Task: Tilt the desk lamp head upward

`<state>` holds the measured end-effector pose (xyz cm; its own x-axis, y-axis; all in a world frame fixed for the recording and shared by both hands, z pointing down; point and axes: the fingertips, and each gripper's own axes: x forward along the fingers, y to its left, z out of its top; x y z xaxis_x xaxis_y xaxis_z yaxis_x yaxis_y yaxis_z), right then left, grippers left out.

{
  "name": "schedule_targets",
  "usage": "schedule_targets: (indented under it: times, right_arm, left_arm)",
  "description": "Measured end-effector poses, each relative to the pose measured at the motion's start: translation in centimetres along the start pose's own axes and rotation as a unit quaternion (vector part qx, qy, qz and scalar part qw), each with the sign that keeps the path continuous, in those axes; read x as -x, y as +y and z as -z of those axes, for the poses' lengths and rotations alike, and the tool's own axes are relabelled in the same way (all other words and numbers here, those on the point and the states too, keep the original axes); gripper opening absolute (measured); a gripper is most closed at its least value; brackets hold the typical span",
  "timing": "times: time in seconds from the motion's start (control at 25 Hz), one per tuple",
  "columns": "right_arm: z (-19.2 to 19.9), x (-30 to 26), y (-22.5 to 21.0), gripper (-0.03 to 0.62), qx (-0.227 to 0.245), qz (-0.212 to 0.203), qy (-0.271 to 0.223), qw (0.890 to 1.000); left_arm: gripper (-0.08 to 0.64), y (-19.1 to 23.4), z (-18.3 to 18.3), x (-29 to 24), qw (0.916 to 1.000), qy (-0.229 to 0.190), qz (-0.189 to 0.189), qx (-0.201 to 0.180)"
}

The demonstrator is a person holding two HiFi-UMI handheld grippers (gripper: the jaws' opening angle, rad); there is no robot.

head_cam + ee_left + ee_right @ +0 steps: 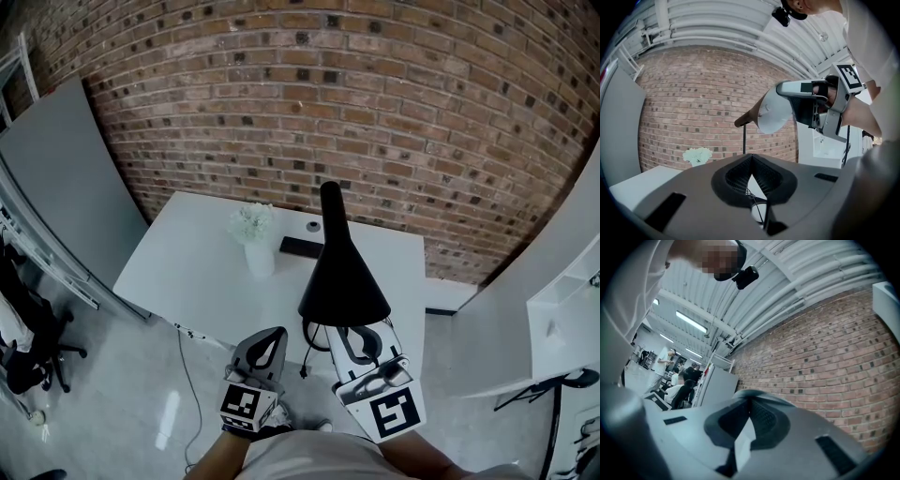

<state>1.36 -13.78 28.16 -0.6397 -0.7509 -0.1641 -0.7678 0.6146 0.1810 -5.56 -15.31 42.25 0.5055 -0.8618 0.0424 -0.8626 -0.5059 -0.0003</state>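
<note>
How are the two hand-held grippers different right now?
The right hand-held gripper reaches up to the black lamp head and clamps its rim; the left hand-held gripper holds nothing. The right one sits higher, at the lamp; the left one sits lower, away from it. Both have jaws closed.

Left of the lamp head (343, 272) the table (187, 267) lies bare; a vase (259, 255) and a flat dark box (301, 247) stand beyond it.

The lamp head (343, 272) is hiding most of its own stand and, it seems, the tips of the right gripper (362, 337); a tiny round thing (313, 226) beyond is defying naming.
</note>
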Motion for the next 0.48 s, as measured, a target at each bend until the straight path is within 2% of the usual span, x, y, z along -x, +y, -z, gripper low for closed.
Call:
schedule_targets:
  times: [0.48]
  right_arm:
    - [-0.6,-0.6,-0.2,0.017,0.001,0.007,0.002,1.0]
  left_arm:
    - [0.008,0.1,-0.3,-1.3,0.9998,-0.01,0.014,0.001]
